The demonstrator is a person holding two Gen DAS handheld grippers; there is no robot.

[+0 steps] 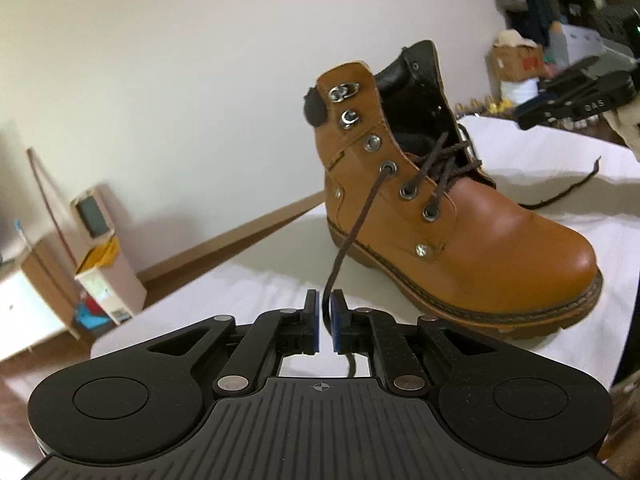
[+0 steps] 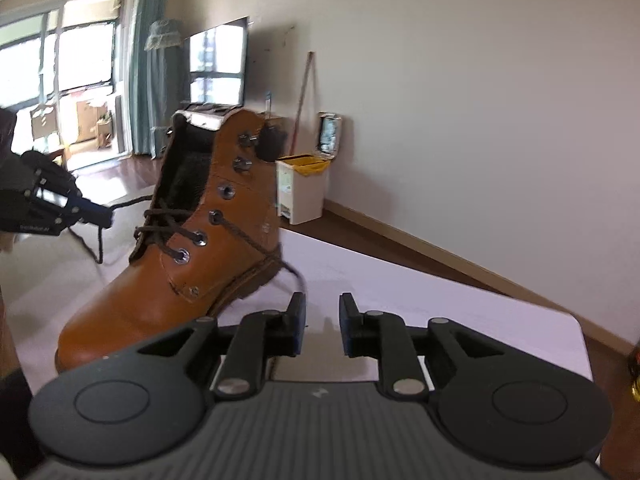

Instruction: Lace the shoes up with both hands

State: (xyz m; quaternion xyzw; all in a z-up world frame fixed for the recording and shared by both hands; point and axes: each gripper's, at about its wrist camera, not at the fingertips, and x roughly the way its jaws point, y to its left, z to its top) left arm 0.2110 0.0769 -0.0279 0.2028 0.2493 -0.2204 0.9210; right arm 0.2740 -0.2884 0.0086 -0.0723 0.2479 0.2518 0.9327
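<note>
A tan leather boot (image 1: 460, 240) stands on the white table, its lower eyelets laced with a dark brown lace. One lace end (image 1: 356, 228) runs from the third eyelet down into my left gripper (image 1: 325, 300), which is shut on it. The other lace end (image 1: 568, 192) trails on the table beyond the boot. In the right wrist view the boot (image 2: 180, 264) is to the left, and a lace strand (image 2: 256, 246) runs from an eyelet to the table near my right gripper (image 2: 322, 304), which is open and empty. The left gripper (image 2: 96, 214) shows at far left.
The white table (image 1: 248, 292) ends close behind the boot, with wooden floor and a wall beyond. A white bin with a yellow liner (image 2: 302, 192) and a broom stand by the wall. The right gripper (image 1: 560, 108) shows at upper right.
</note>
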